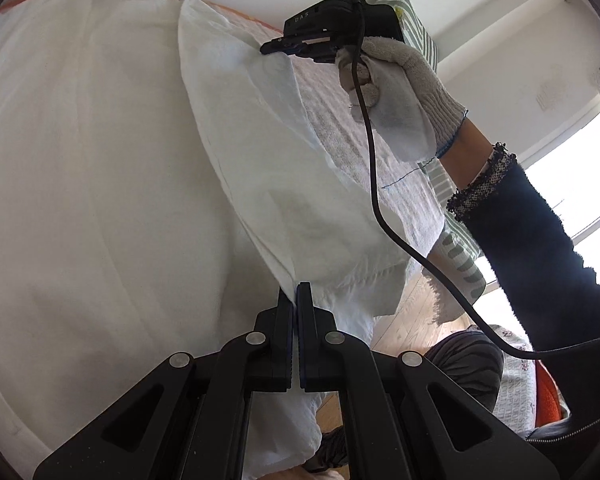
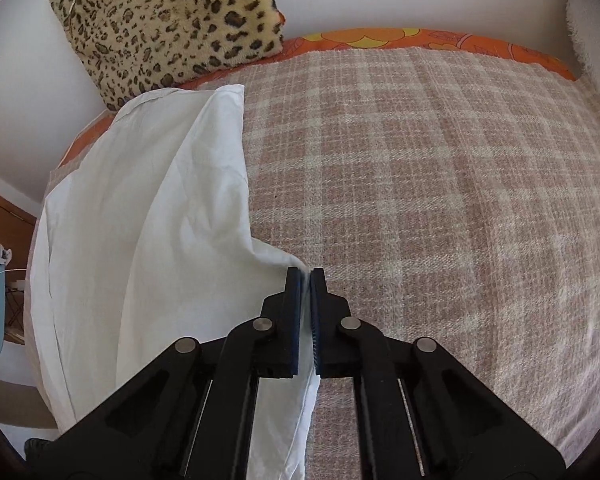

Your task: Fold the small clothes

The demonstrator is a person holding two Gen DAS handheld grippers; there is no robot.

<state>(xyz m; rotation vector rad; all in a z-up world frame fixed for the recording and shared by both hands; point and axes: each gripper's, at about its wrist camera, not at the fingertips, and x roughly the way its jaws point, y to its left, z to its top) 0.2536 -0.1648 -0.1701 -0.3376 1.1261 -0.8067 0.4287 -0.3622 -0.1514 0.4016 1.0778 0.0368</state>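
A white garment (image 1: 100,160) fills most of the left wrist view, with one flap folded over along a diagonal edge. My left gripper (image 1: 295,292) is shut on the near end of that folded edge. At the far end of the flap, my right gripper (image 1: 270,46), held by a gloved hand (image 1: 400,92), is shut on the fabric. In the right wrist view the white garment (image 2: 140,220) lies on the left of the plaid blanket (image 2: 440,200), and my right gripper (image 2: 305,276) pinches its pointed corner, with white cloth between the pads.
A leopard-print cushion (image 2: 168,28) leans against the wall at the back left. An orange patterned sheet (image 2: 420,40) shows along the blanket's far edge. A black cable (image 1: 376,184) hangs from the right gripper. Wooden floor (image 1: 412,320) lies beyond the bed edge.
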